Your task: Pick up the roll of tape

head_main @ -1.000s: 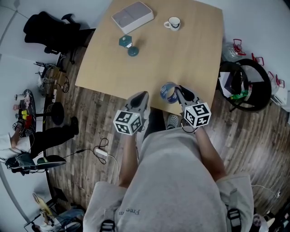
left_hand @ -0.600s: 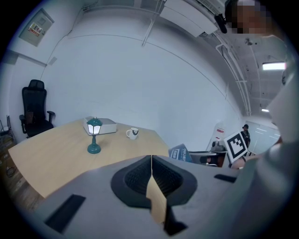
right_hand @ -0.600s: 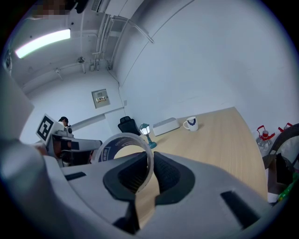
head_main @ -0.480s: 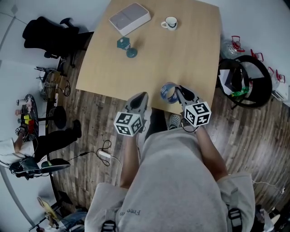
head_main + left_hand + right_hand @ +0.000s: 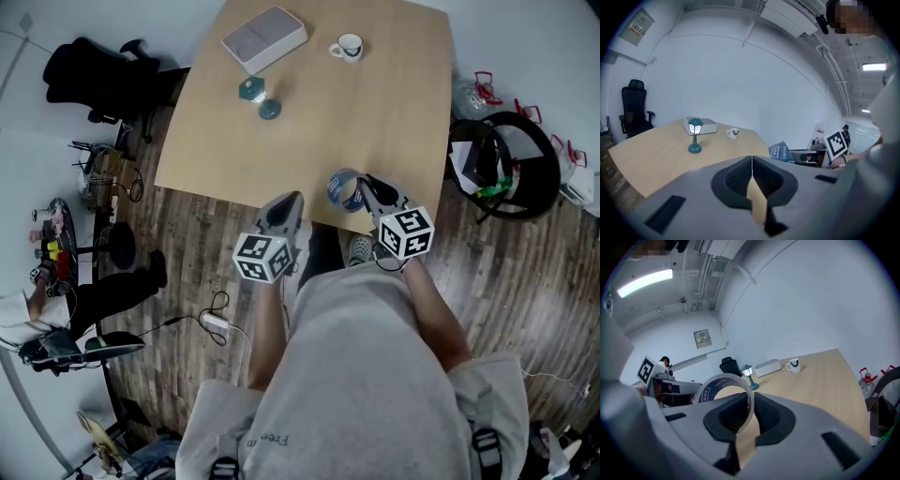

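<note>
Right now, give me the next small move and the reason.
Probably lift the right gripper slightly: its jaws clamp the roll of tape by its rim at the near edge of the table, so a short rise should carry it clear.

Wears a grey short-sleeved T-shirt (image 5: 366, 375) with small dark lettering near the hem, and grey shorts (image 5: 211, 422). Carries grey-shelled left gripper (image 5: 297, 196) and right gripper (image 5: 364, 181), black ribbed pads (image 5: 735, 180), black-and-white marker cubes (image 5: 264, 255).

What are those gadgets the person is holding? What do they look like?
The left tool and right tool each have a grey tapered body with black ribbed pads on the two jaws. Behind each sits a white cube with black square markers. The person wears a grey top.
</note>
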Available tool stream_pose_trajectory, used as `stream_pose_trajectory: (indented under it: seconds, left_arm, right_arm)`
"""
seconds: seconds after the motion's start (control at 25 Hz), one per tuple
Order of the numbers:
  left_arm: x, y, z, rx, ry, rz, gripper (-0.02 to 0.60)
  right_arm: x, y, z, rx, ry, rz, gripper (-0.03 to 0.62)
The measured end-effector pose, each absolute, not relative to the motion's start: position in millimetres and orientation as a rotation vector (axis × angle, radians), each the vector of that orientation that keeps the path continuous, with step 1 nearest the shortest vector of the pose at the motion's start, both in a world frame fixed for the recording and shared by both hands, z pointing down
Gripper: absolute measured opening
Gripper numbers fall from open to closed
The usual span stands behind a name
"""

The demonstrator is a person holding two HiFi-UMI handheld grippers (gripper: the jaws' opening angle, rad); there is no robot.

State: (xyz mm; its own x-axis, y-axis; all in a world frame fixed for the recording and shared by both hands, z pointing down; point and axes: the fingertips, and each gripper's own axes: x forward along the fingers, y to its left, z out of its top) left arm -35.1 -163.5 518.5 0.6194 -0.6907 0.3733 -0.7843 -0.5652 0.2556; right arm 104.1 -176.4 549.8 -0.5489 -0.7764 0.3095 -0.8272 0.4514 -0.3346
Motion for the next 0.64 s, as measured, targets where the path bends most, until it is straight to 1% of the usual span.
stream_pose_trajectory:
  seconds: [0.24,0.64]
  left_arm:
    - [-47.2,-165.5,522.4,2.433,-1.208,0.341,0.006]
    - [-48.6,-159.9,523.3,2.432,-1.213,0.348,0.006]
  right_arm:
    - [101.1,-176.9,547.4,1.439,-2.584,0.692,0.049]
    - [98.1,-175.8,547.1,1.433,-2.580,0.686,0.049]
